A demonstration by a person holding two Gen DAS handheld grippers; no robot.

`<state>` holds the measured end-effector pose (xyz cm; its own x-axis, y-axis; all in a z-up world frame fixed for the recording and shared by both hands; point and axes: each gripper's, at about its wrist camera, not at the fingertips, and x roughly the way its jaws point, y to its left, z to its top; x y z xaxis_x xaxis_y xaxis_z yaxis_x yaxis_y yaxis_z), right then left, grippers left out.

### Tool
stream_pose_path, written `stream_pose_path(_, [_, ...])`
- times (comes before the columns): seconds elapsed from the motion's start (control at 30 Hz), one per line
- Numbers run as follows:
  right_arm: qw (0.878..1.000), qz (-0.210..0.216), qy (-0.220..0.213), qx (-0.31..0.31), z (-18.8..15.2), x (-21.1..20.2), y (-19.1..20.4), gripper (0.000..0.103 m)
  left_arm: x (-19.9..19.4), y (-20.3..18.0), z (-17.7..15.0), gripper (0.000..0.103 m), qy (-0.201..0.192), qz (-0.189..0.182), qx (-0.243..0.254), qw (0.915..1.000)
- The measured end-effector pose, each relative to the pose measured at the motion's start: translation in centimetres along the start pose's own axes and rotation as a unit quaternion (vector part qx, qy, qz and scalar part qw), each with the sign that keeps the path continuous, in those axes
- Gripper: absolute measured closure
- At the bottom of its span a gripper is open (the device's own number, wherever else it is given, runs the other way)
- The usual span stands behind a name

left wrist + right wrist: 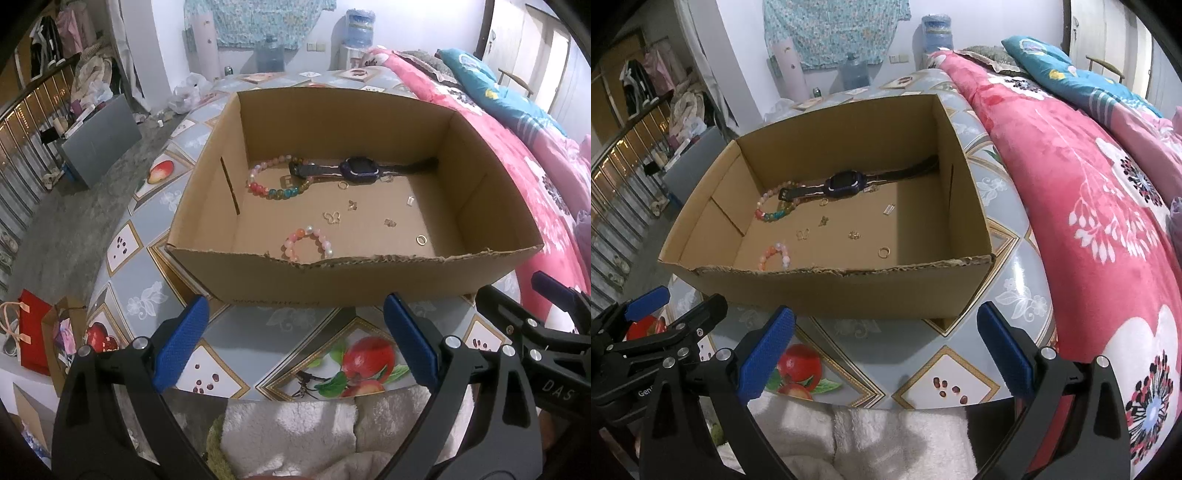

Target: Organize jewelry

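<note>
An open cardboard box [332,280] [827,291] stands on the patterned table. Inside it lie a dark watch [356,169] [844,184], a multicoloured bead bracelet [271,188] [770,212], a pink bead bracelet [308,242] [775,254], gold rings [421,240] [883,252] and several small earrings [332,218] [854,235]. My left gripper [295,339] hangs open in front of the box's near wall, nothing between its blue pads. My right gripper [886,350] is likewise open and empty, just before the box. Each gripper shows at the edge of the other's view.
The table [236,325] [960,369] wears a fruit-print cloth. A bed with a pink floral quilt [1089,206] [517,140] presses against its right side. A fluffy white garment [295,435] lies below the grippers. Red bags [33,332] and floor clutter sit at left.
</note>
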<state>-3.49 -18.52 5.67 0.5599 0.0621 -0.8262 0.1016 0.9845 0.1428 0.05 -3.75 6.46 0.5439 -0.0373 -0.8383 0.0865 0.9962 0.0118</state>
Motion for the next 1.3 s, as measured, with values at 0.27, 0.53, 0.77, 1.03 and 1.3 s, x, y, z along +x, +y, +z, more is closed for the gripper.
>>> stream_pose_path(0.27, [1.000, 0.000, 0.007, 0.001, 0.1, 0.4, 0.0, 0.006, 0.3, 0.0, 0.2, 0.011, 0.008, -0.001, 0.001, 1.0000])
stream_pose_path(0.53, [1.000, 0.001, 0.017, 0.004, 0.0, 0.9, -0.1, 0.006, 0.8, 0.0, 0.4, 0.011, 0.019, -0.001, 0.005, 0.9998])
stream_pose_path(0.77, [1.000, 0.003, 0.027, 0.007, 0.1, 1.5, 0.0, 0.006, 1.3, 0.0, 0.6, 0.011, 0.032, 0.001, 0.010, 0.9994])
stream_pose_path(1.03, [0.999, 0.008, 0.041, 0.011, 0.3, 2.5, 0.1, 0.006, 1.9, 0.3, 0.8, 0.011, 0.046, 0.005, 0.009, 0.9989])
stream_pose_path(1.3, [0.999, 0.007, 0.046, 0.010, 0.4, 2.8, 0.4, 0.006, 2.3, 0.5, 1.0, 0.011, 0.053, 0.004, 0.007, 0.9986])
